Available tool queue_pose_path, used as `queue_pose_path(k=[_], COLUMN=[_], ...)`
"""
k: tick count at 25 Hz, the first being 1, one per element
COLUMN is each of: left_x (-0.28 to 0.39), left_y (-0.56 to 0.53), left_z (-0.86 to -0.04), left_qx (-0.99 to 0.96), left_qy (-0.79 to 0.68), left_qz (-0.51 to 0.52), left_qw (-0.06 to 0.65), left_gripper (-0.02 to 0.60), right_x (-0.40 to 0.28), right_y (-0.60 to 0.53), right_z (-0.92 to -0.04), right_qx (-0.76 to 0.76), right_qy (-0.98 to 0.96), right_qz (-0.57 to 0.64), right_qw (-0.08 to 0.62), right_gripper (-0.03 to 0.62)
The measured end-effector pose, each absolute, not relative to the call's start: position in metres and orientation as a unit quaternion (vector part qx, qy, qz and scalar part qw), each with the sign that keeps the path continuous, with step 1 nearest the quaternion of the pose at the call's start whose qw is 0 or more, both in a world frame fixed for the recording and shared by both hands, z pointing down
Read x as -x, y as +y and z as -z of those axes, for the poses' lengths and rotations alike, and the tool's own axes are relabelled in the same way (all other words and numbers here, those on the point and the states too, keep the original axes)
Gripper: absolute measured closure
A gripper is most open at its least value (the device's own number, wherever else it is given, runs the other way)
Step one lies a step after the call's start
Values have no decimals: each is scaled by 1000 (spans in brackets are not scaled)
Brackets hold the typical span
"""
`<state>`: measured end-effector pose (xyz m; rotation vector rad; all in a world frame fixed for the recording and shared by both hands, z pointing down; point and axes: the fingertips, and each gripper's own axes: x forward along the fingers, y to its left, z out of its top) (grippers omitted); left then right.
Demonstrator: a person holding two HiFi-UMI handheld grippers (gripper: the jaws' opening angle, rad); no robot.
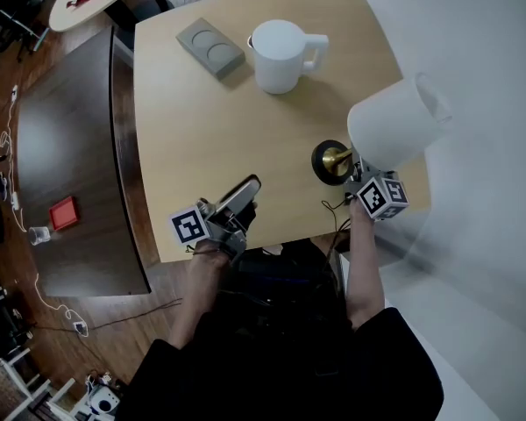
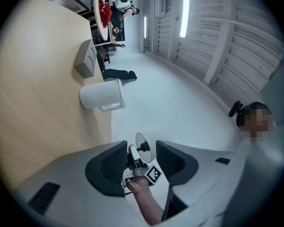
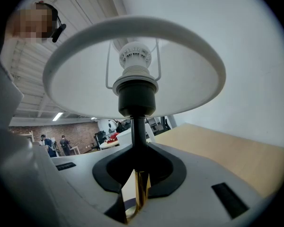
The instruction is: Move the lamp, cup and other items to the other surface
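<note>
Right tongs [image 3: 137, 174] clamped on the lamp [image 3: 134, 131]; left tongs [image 2: 138, 162] wide and empty.
The pads pinch the lamp's brass stem below its white shade [image 1: 394, 121], and its dark base [image 1: 330, 160] is near the worktop's [image 1: 210, 147] right edge. The left tongs hover at the front edge. A white cup [image 1: 280, 55] and a grey tray [image 1: 210, 47] stand at the far side.

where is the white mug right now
In the head view the white mug stands near the far edge of the wooden table, just right of the grey tray with two round hollows, beyond the lamp.
</note>
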<state>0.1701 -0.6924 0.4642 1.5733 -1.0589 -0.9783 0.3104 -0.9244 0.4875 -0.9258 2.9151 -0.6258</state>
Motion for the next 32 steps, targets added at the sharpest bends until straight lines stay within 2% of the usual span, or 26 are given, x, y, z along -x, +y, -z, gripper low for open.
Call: queue_pose_path(k=[20,32], left_x=[-161,-167], left_y=[-705,-694], left_z=[-465,-453], left_qx=[-614,-624], left_qy=[-472,-461], left_qz=[399,394], left_qw=[491,493], left_gripper=[365,365], right_x=[-273,-267], right_y=[-957,-924], right_z=[-526,-517], right_qx=[281,267], right_qy=[934,938], right_qz=[221,221], right_qw=[-22,-23], right_gripper=[531,519])
